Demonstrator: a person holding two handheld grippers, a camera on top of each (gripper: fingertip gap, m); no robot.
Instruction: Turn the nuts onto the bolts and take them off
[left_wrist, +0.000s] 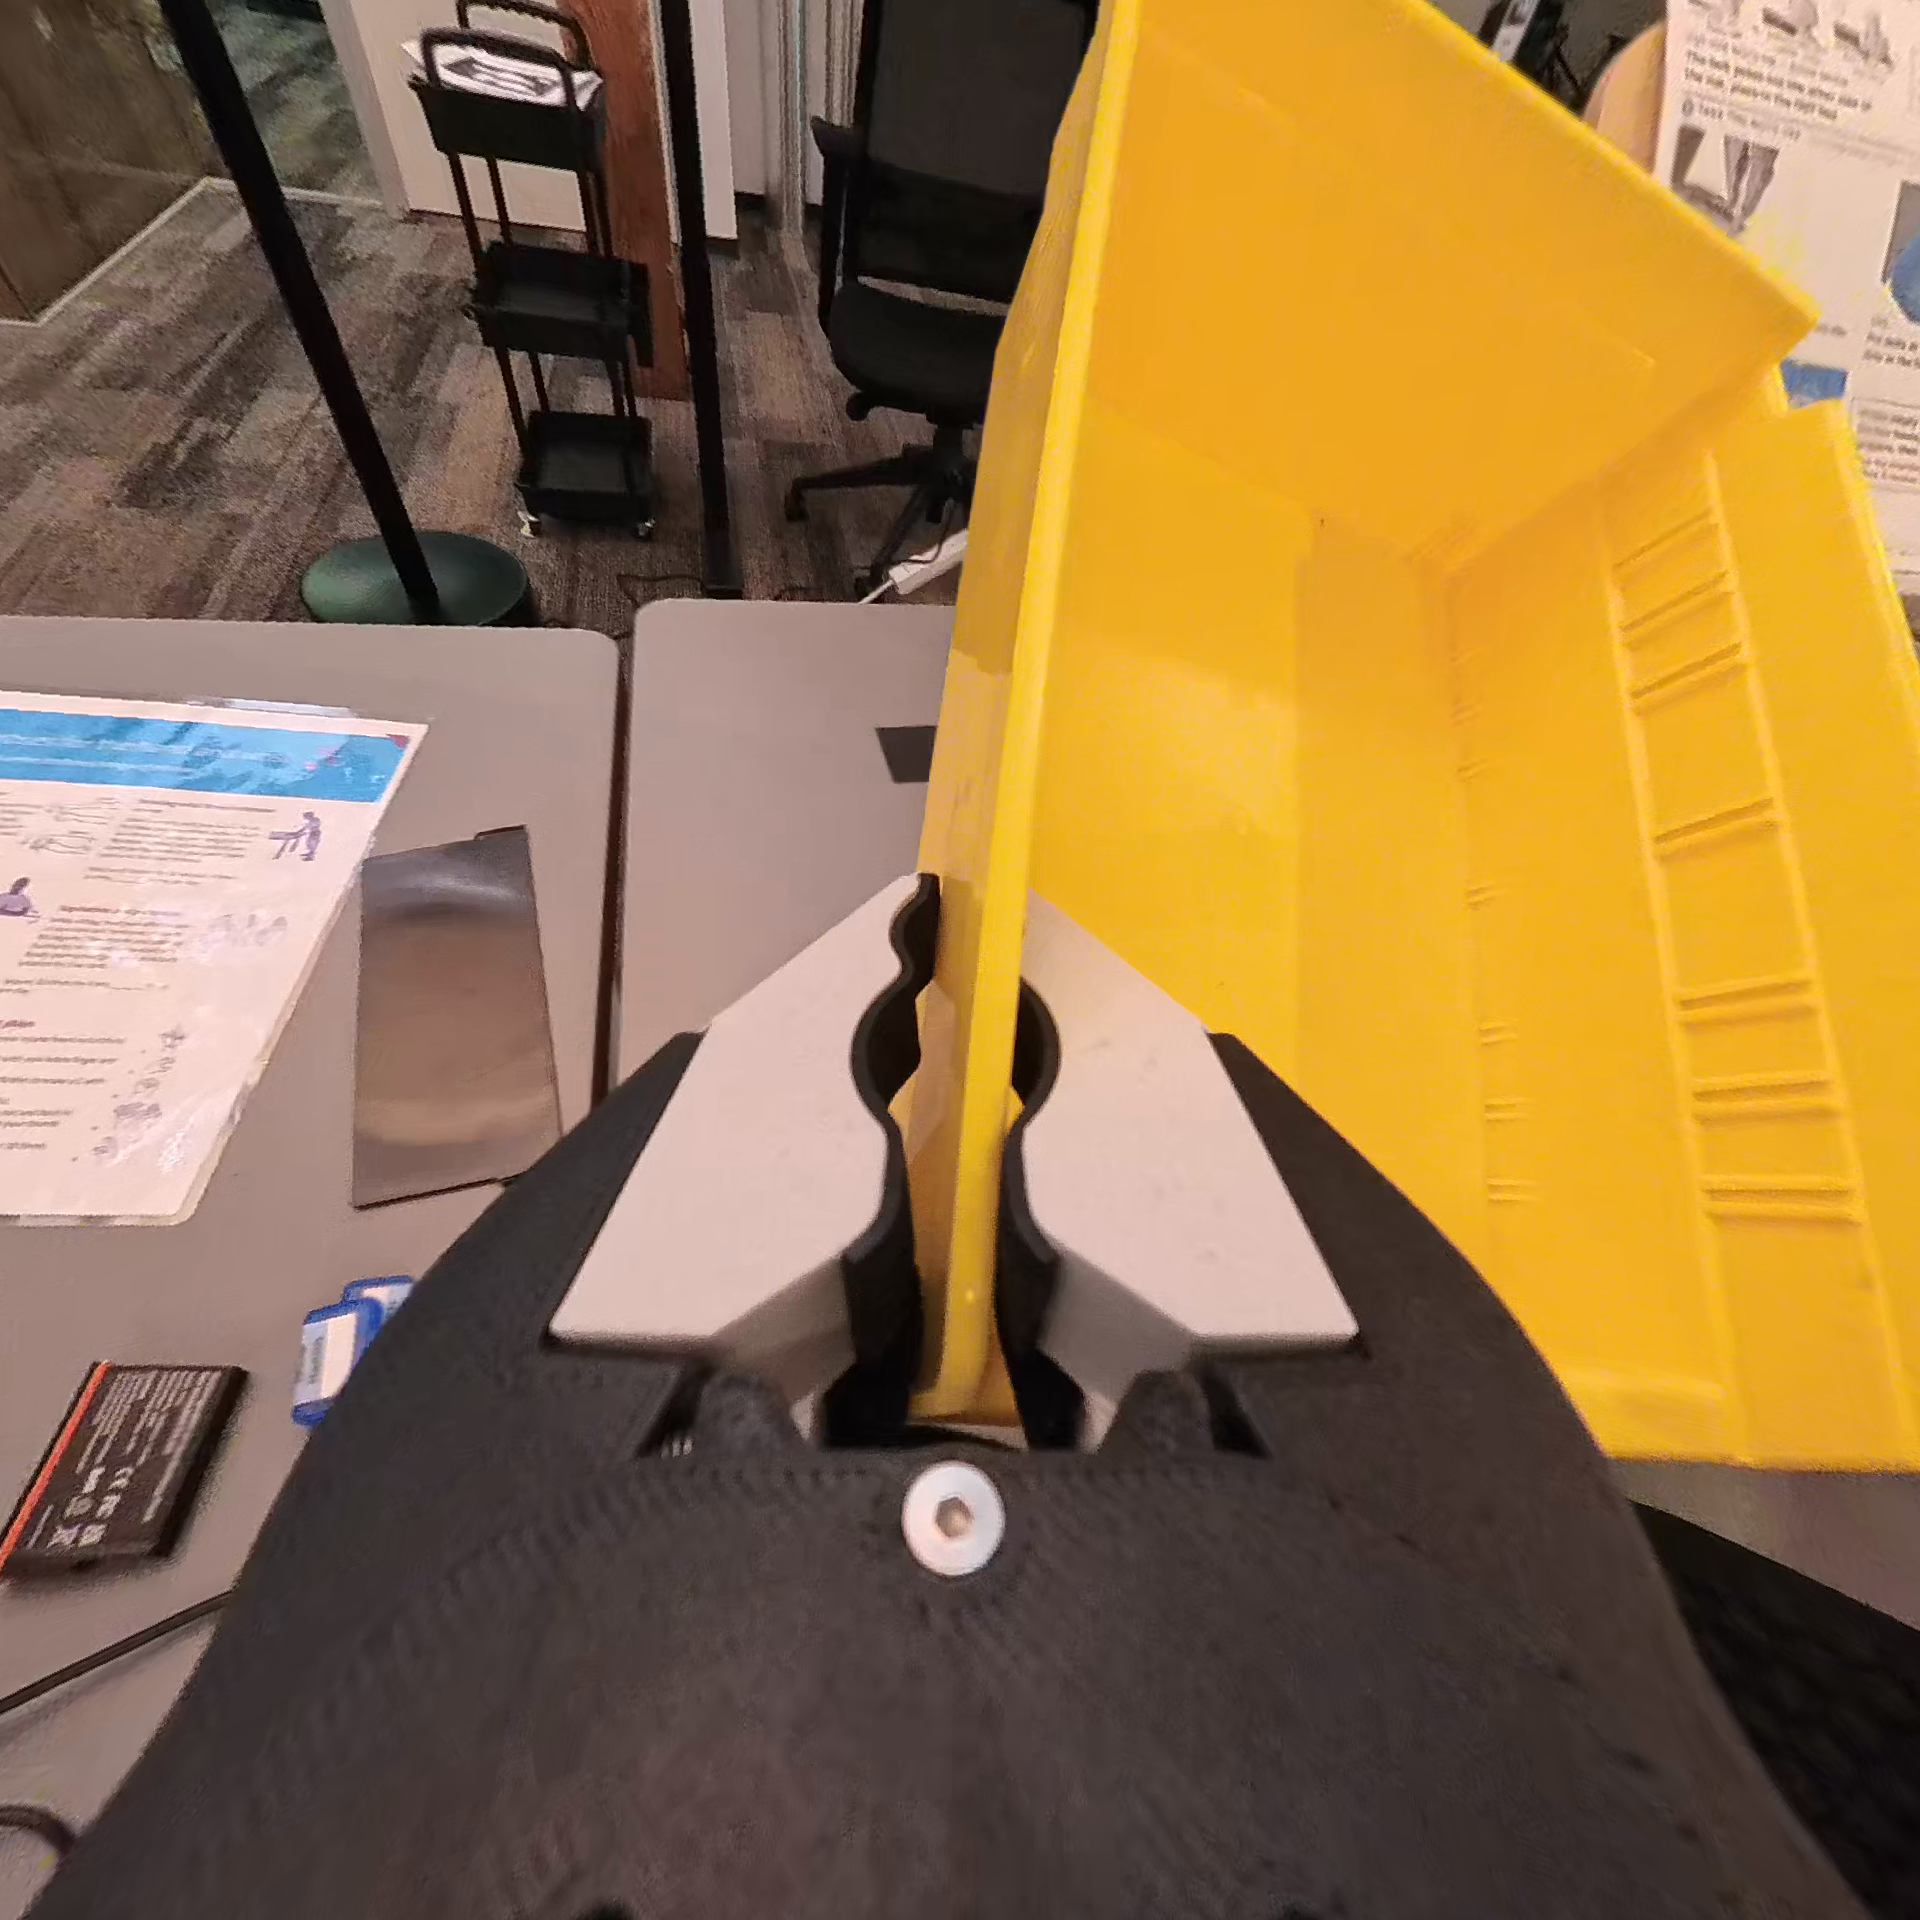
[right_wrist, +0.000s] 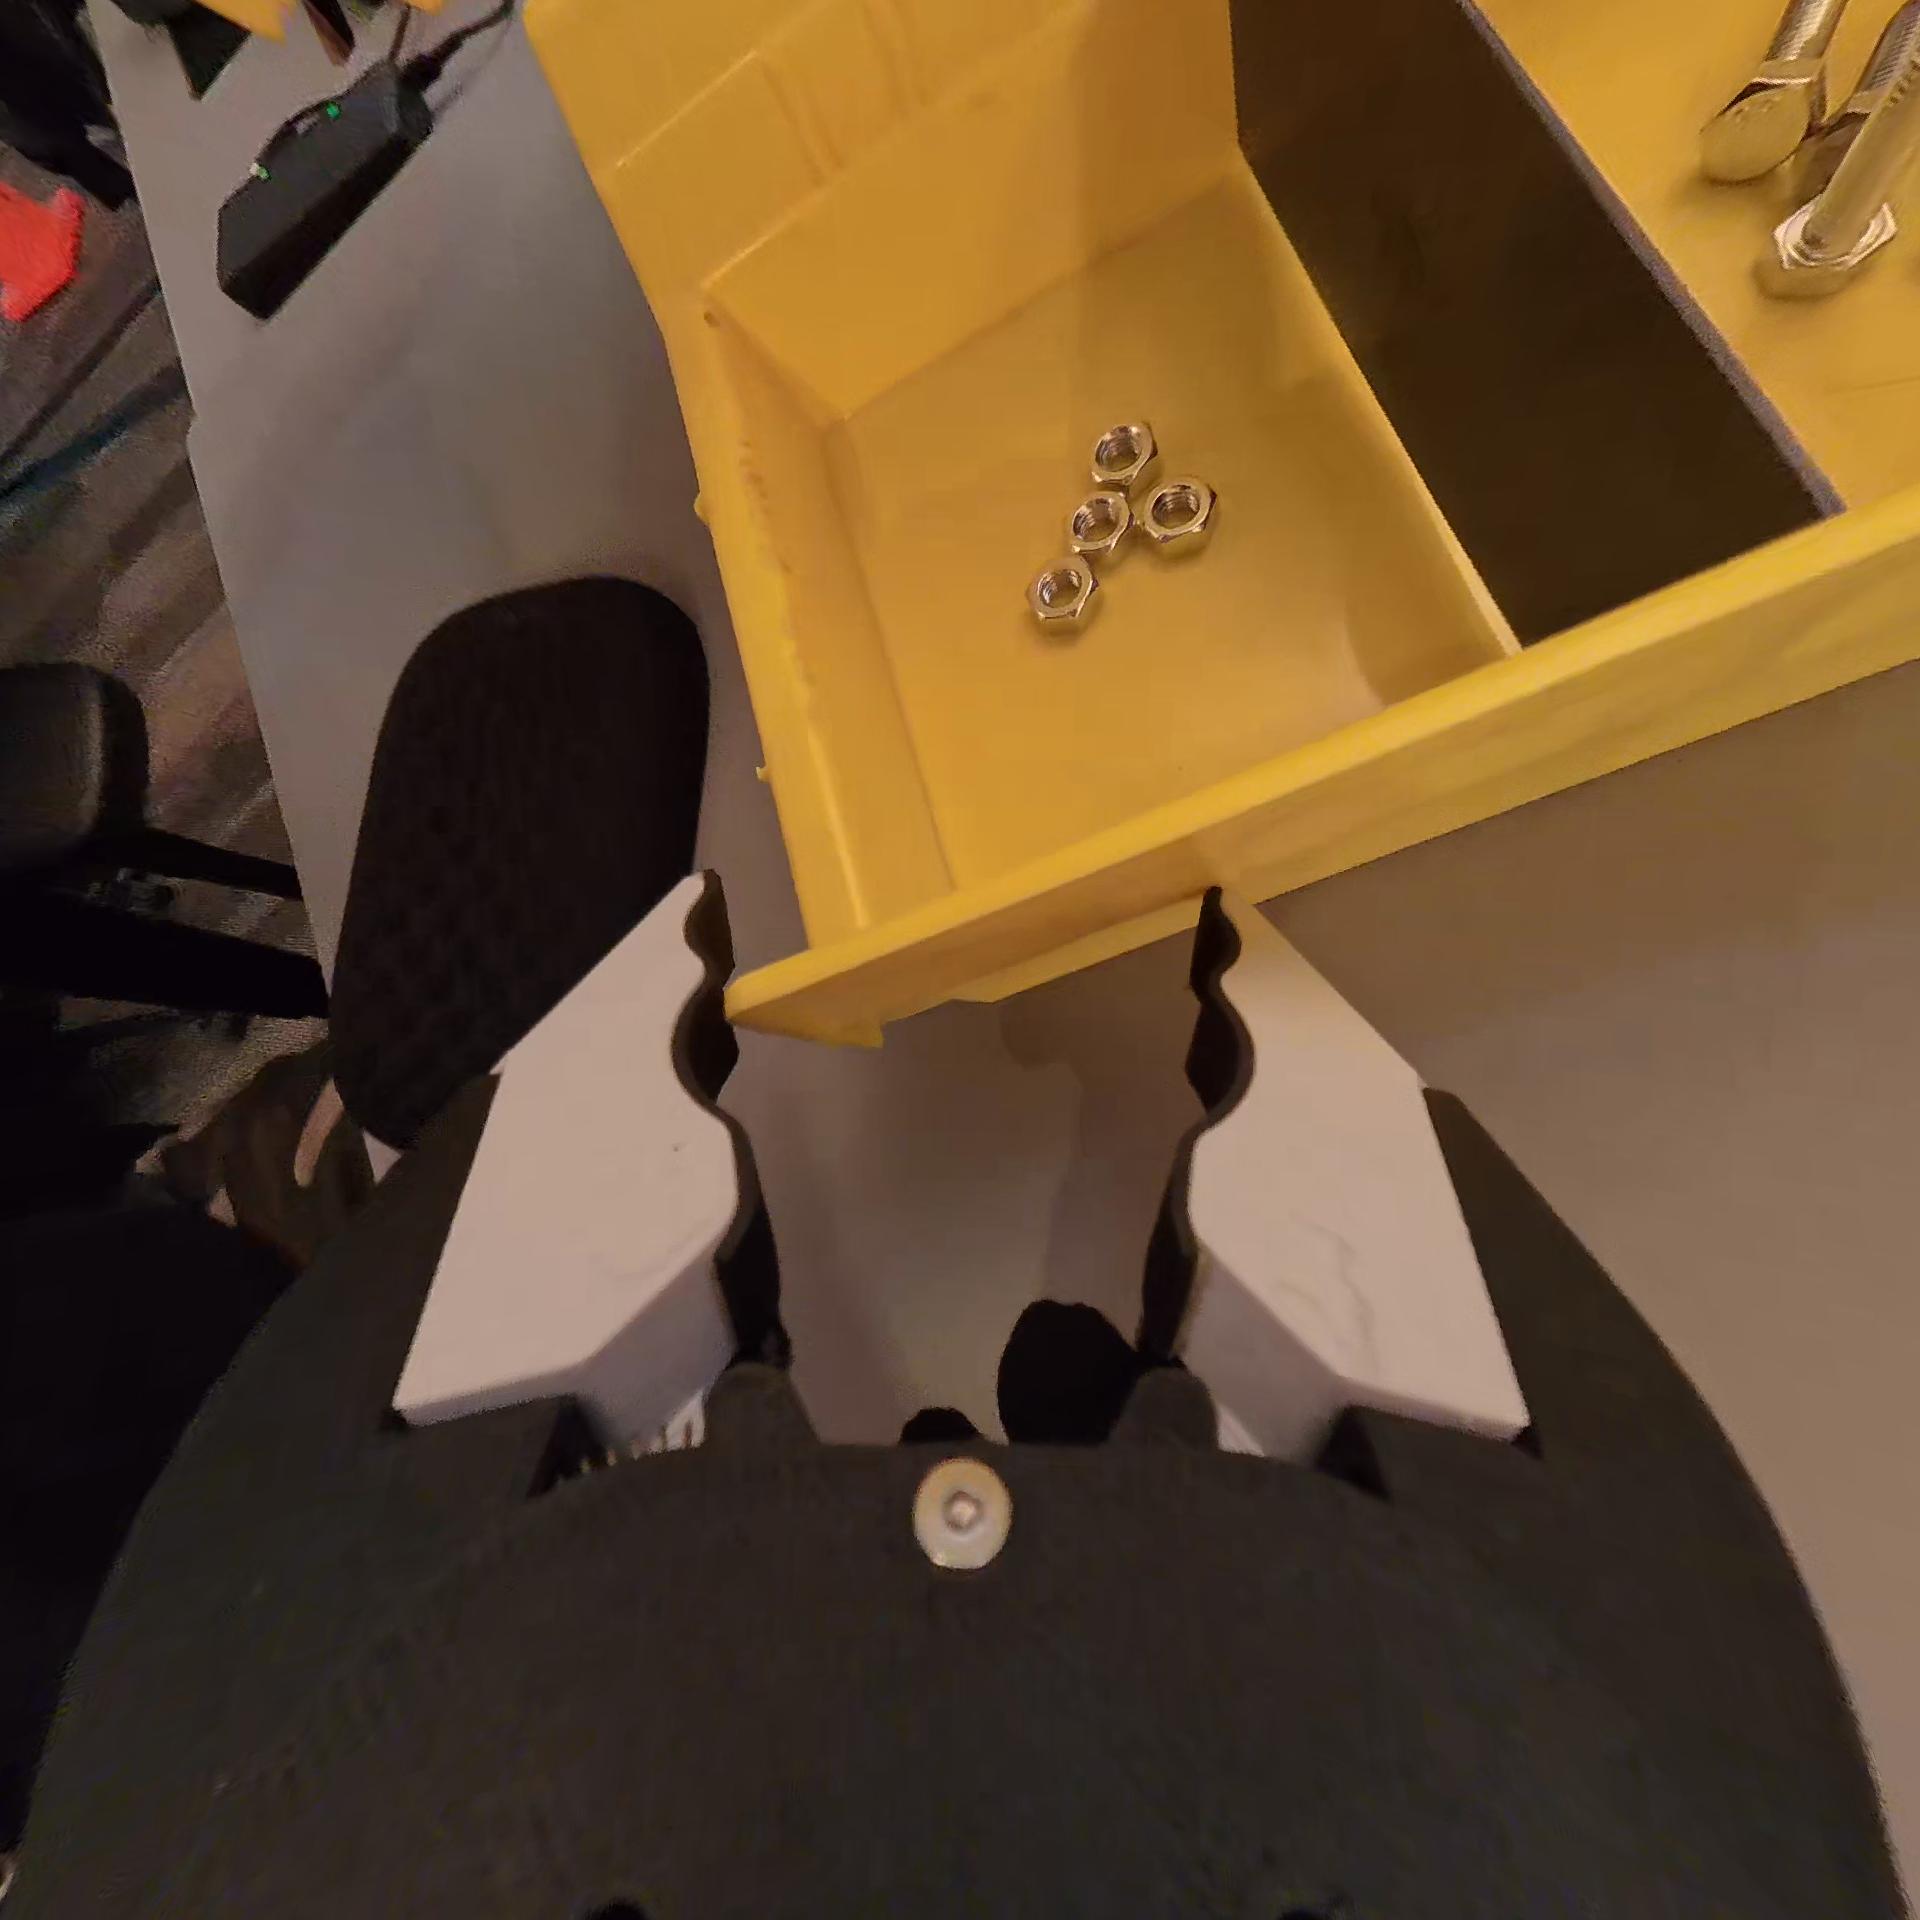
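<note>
We find the four small silver hex nuts (right_wrist: 1117, 530) lying flat in a cluster on the floor of the yellow plastic bin (right_wrist: 1039, 935), straight ahead of and below our right gripper (right_wrist: 961, 987), whose jaws stand spread and empty, poised just above the bin's near rim. Our left gripper (left_wrist: 971, 1039) is clenched on the bin's side wall. Steel bolts (right_wrist: 1839, 177) lie beyond the dark divider (right_wrist: 1507, 364), ahead-right.

A bright yellow moulded plastic bin (left_wrist: 1351, 727) fills the right of the left wrist view, its side wall ribbed. In the right wrist view, four shiny silver steel hex nuts (right_wrist: 1122, 525) lie at centre, silver steel bolts (right_wrist: 1829, 135) upper right, on a plain grey tabletop (right_wrist: 1558, 1039).
</note>
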